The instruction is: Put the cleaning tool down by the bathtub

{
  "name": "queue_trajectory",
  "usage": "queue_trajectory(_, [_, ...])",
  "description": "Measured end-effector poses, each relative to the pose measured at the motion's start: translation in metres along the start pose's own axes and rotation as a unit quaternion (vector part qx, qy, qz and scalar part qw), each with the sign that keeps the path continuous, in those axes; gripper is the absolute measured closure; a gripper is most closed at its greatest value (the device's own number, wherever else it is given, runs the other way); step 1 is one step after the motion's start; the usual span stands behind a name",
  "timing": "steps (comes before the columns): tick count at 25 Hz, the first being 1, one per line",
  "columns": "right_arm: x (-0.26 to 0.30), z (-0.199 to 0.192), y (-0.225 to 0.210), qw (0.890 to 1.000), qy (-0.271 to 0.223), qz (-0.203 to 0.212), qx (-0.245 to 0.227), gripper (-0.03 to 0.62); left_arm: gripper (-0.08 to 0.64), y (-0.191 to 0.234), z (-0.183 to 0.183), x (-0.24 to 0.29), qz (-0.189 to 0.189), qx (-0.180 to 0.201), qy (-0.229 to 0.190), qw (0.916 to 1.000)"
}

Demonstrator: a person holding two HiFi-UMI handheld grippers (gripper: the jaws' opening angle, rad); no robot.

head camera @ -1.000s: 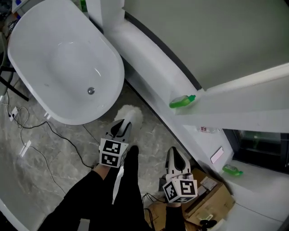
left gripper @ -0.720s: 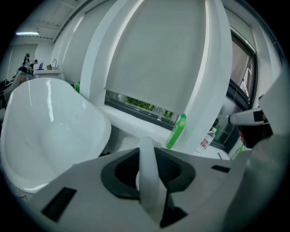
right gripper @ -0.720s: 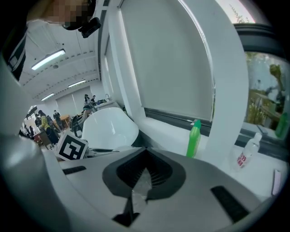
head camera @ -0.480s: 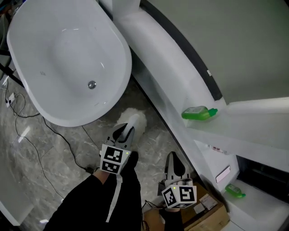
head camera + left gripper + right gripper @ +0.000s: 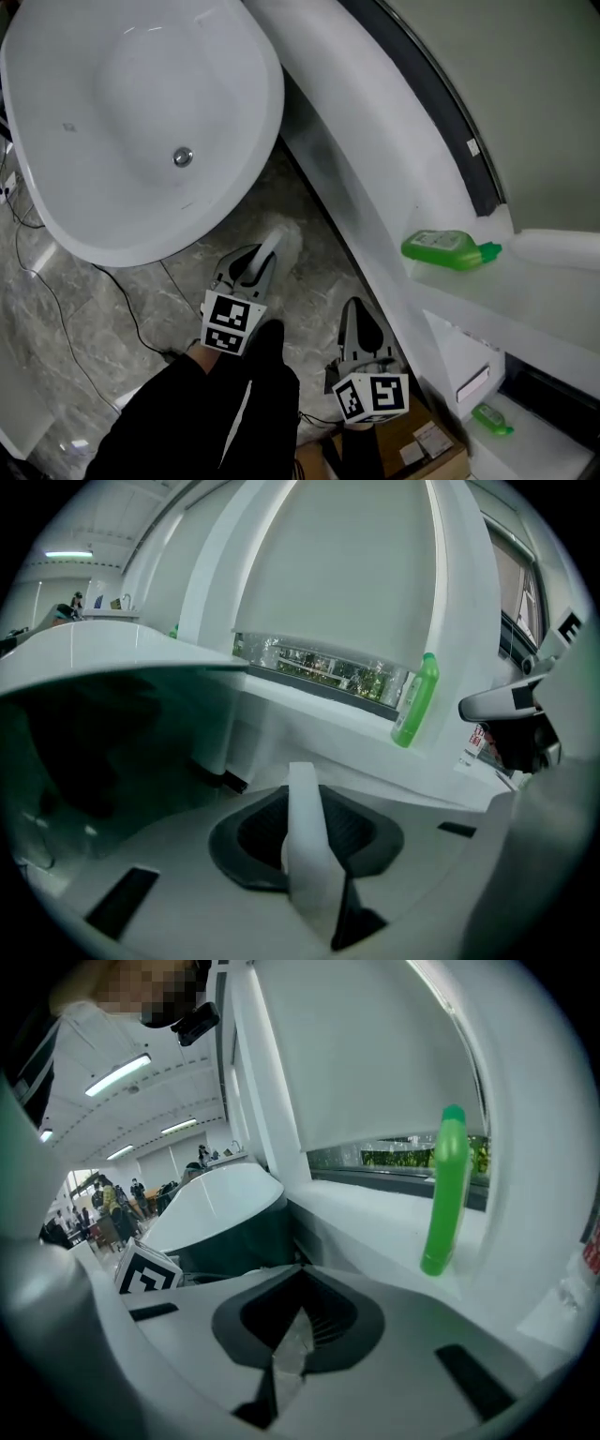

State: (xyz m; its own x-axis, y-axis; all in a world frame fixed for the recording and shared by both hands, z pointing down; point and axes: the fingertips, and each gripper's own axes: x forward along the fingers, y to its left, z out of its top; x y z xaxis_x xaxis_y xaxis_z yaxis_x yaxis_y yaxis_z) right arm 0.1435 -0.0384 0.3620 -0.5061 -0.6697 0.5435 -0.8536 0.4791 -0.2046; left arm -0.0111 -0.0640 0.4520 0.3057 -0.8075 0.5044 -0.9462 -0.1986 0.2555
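The cleaning tool is a duster with a fluffy white head [image 5: 283, 236] and a flat white handle [image 5: 305, 841]. Its head lies low on the marbled floor, just past the foot of the white bathtub [image 5: 122, 122]. My left gripper [image 5: 253, 270] is shut on the handle, which runs straight out between the jaws in the left gripper view. My right gripper [image 5: 360, 317] hangs to the right of it near the white ledge, jaws together with nothing in them. In the right gripper view its jaws [image 5: 292, 1335] meet in a closed point.
A curved white ledge [image 5: 375, 216] runs along the right and carries a green bottle [image 5: 448, 249]; a second green bottle [image 5: 492, 418] lies lower right. A cardboard box [image 5: 417, 452] sits by my feet. Black cables [image 5: 56, 272] trail over the floor left of the tub.
The head view has swung, so the tub and ledge sit higher and further right. The left gripper still holds the duster by the tub's foot; the right gripper has barely moved.
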Motion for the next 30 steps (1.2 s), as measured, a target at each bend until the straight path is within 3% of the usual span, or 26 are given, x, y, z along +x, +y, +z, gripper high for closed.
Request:
queue_trajectory(14, [0.092,-0.06,-0.043,0.999,-0.015,0.03,-0.025,0.592,0.459,0.041,-0.088,0.095,0.015,0.004,0.003,0.9999])
queue_trajectory(30, [0.179,-0.114,-0.056,0.996,-0.019,0.076,-0.05,0.592,0.459,0.094,-0.162,0.168,0.034,0.008,0.011,0.9993])
